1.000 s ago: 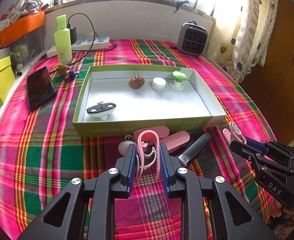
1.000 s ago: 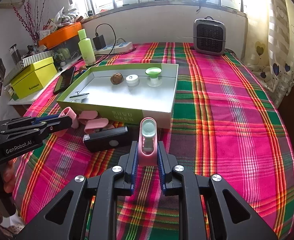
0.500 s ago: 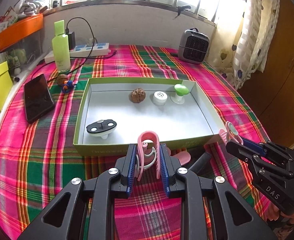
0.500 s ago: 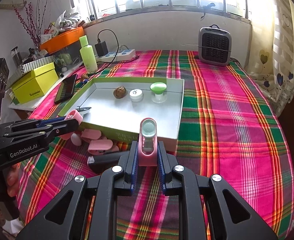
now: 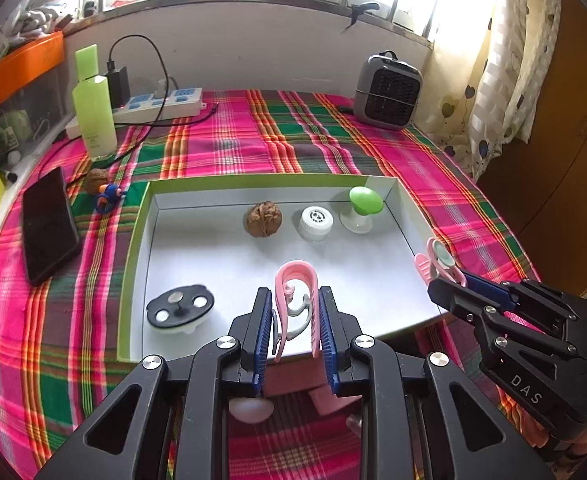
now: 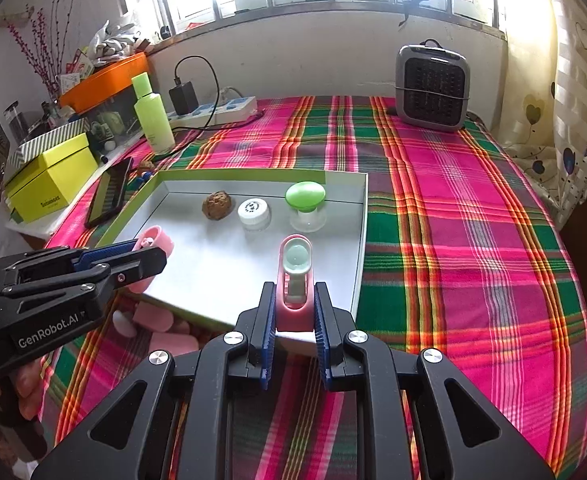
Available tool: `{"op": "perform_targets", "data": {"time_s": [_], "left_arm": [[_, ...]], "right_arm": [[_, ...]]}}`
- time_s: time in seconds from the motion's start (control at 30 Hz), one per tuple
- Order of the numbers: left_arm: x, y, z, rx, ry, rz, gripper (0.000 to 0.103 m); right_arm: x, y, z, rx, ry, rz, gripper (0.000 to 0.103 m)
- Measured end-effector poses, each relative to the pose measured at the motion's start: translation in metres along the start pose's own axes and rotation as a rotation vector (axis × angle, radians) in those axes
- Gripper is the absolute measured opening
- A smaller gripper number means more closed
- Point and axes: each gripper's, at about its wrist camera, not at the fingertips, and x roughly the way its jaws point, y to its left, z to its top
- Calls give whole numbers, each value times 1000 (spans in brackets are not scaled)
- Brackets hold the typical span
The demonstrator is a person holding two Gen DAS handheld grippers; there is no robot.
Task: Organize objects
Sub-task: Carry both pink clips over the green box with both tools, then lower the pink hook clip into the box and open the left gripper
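Both pink clips now hang over the near part of the white tray (image 5: 407, 216) instead of the plaid worktop, the left hand-held gripper (image 5: 295, 316) clenched on the looped clip (image 5: 296, 280), the right hand-held gripper (image 6: 293, 308) on the round-windowed clip (image 6: 295, 276), so release looks next

Heater (image 5: 387, 92), pwr strip (image 5: 161, 102), phone (image 5: 47, 224)

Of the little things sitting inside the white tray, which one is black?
The flat oval piece near the tray's front left corner. The walnut is brown, the small jar white, the mushroom-shaped knob green-topped.
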Motion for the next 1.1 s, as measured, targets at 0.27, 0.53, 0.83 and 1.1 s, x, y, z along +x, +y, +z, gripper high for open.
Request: {"op": "perform_targets", "data": {"time_s": [0.27,0.53,0.83,1.1], "left_arm": [[27,-2,16,-2,35,-17,21],[47,-6,24,5,68,-28,21],[63,-6,26,7,98,-20,21],[68,-5,28,16,98,-5,21]], "right_arm": [[21,-4,13,12,25,-7,19],[36,-7,22,17,41,-19,19],[46,-10,25,12,68,-38,19],[50,-9,27,0,80,-33,19]]}}
